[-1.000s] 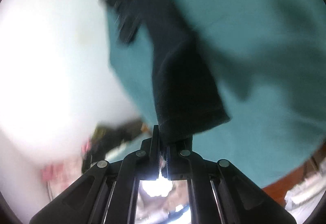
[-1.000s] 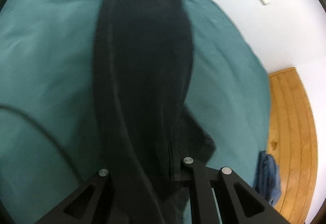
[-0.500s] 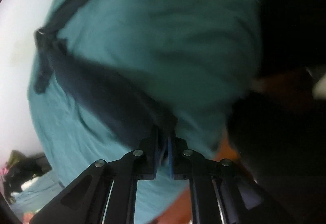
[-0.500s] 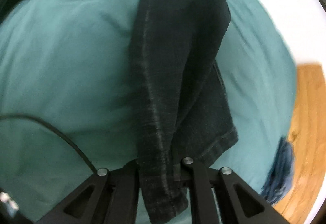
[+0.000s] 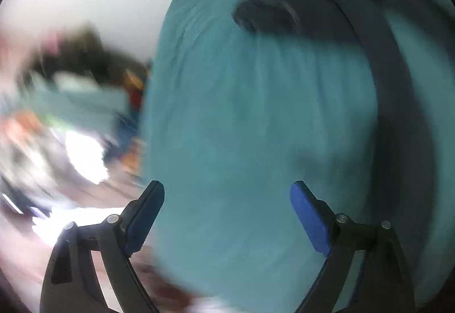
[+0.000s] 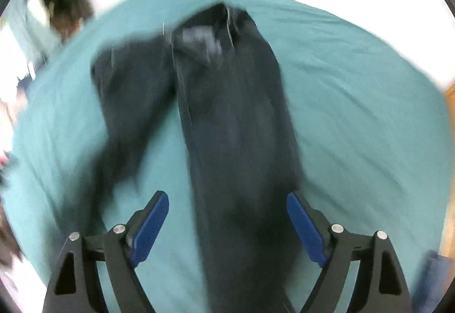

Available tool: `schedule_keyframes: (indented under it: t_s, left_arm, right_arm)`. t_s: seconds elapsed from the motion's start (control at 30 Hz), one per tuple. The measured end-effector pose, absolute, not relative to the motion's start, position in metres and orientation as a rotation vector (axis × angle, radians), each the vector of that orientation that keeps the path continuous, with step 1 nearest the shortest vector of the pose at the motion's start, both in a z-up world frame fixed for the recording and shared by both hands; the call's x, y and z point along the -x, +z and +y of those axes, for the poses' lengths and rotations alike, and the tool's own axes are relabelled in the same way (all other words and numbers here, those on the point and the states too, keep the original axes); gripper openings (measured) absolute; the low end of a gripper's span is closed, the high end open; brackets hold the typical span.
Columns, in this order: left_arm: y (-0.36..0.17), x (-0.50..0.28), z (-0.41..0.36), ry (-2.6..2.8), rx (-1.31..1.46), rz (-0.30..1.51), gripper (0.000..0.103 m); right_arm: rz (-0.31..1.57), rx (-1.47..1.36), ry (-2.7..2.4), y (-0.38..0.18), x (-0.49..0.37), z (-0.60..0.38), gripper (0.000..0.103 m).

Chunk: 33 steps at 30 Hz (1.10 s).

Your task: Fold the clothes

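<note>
right wrist: dark trousers [image 6: 236,125], seemingly doubled, on teal sheet [image 6: 355,102]

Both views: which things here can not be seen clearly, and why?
- Clutter, left wrist view: motion blur, nothing can be named.
- Trousers, left wrist view: blurred and cut off by the right edge.
- Trousers' near end, right wrist view: runs off the bottom edge between the pads.
- Blue cloth, right wrist view: cut off by the rim.
</note>
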<state>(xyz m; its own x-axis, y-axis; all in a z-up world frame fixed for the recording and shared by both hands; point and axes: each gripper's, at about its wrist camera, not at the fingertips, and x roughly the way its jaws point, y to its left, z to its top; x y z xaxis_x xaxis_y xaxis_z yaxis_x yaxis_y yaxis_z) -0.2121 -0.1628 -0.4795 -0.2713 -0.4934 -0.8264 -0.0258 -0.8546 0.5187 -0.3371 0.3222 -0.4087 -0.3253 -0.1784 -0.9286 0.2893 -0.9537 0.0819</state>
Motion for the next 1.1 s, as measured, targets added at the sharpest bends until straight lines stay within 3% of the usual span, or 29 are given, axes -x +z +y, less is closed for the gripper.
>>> schedule_keyframes:
  t_s: [0.1, 0.23, 0.4, 0.6, 0.63, 0.67, 0.7, 0.77, 0.9, 1.1]
  left_arm:
    - [-0.514, 0.33, -0.174, -2.288, -1.708, -0.132, 0.092]
    - [-0.578, 0.412, -0.174, -2.253, -1.713, -0.035, 0.092]
    - [-0.632, 0.463, -0.188, -2.175, -1.709, 0.218, 0.092]
    - [-0.662, 0.485, -0.189, -2.195, -1.653, 0.313, 0.097]
    - [-0.663, 0.484, -0.188, -2.208, -1.64, 0.316, 0.097]
    - [-0.664, 0.484, -0.187, -2.224, -1.633, 0.316, 0.097]
    - [-0.664, 0.484, -0.186, -2.246, -1.627, 0.31, 0.094]
    - [-0.662, 0.487, -0.181, -2.289, -1.628, 0.273, 0.086]
    - [-0.641, 0.506, -0.156, -2.413, -1.576, 0.081, 0.033]
    - [-0.62, 0.573, -0.148, -2.393, -1.483, -0.056, 0.021]
  right_arm:
    - [0.046, -1.574, -2.338, -0.397, 0.459, 0.318, 0.084]
    - [0.129, -1.508, -2.444, -0.449, 0.585, 0.27, 0.084]
    - [0.172, -1.576, -2.472, -0.535, 0.681, 0.215, 0.084]
    - [0.055, -1.674, -2.5, -0.587, 0.702, 0.203, 0.084]
    - [0.049, -1.675, -2.515, -0.591, 0.702, 0.204, 0.072]
    - [0.025, -1.659, -2.527, -0.59, 0.7, 0.207, 0.046]
    - [0.001, -1.642, -2.537, -0.588, 0.699, 0.211, 0.008]
    - [-0.069, -1.604, -2.573, -0.581, 0.695, 0.224, 0.008]
    - [-0.185, -1.497, -2.718, -0.553, 0.688, 0.268, 0.007]
    - [-0.135, -1.366, -2.833, -0.538, 0.69, 0.29, 0.006]
